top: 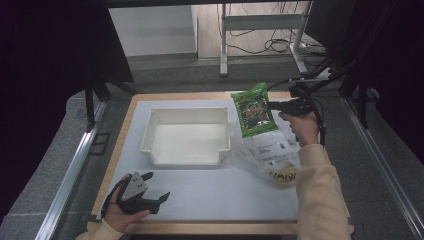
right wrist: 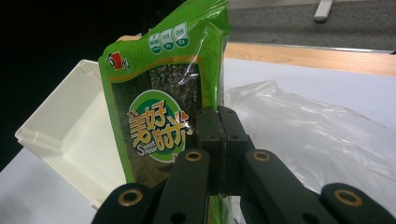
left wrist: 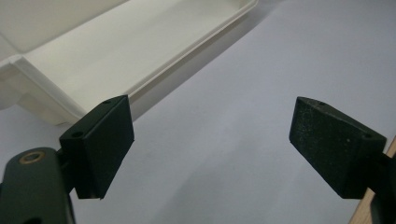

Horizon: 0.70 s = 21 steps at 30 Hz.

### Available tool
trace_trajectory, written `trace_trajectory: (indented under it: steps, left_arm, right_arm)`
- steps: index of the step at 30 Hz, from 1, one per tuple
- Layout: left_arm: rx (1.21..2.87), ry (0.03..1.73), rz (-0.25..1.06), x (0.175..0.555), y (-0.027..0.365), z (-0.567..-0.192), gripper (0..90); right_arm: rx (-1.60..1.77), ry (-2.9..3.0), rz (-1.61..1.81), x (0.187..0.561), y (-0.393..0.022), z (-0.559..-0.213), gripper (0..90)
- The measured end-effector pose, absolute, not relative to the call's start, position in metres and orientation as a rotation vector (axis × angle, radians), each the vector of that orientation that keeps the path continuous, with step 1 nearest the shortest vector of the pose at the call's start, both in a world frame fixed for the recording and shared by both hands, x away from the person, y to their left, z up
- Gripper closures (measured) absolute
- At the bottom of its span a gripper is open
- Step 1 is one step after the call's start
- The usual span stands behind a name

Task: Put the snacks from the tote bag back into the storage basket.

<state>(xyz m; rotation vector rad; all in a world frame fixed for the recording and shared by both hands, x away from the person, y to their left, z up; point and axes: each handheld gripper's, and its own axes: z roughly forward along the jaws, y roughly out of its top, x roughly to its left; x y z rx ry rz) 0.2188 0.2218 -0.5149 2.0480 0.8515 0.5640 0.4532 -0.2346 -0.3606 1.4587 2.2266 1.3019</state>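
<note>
Nearest, front-left of the table (top: 200,200): L gripper (top: 157,187) rests in the person's hand, jaws spread wide w/ nothing between, aimed toward the white plastic bin (top: 186,136). Mid-right: clear plastic bag (top: 270,152) lying beside the bin. Farther, R gripper (top: 274,106) clamped tight on the edge of a green seaweed snack packet (top: 254,110), lifted just right of the bin's far corner, over the bag.

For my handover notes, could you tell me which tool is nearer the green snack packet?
Right: the right tool is clamped on the green snack packet; the left tool rests open near the table's front edge.
</note>
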Motion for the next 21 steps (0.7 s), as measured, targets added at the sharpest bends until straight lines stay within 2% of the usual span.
trace_trajectory:
  steps: [21]
  left_arm:
    - [2.045, 0.854, 0.561, 0.219, 0.222, -0.515, 14.0]
  right_arm:
    - [1.432, 2.251, 1.354, 0.459, -0.202, -0.365, 89.9]
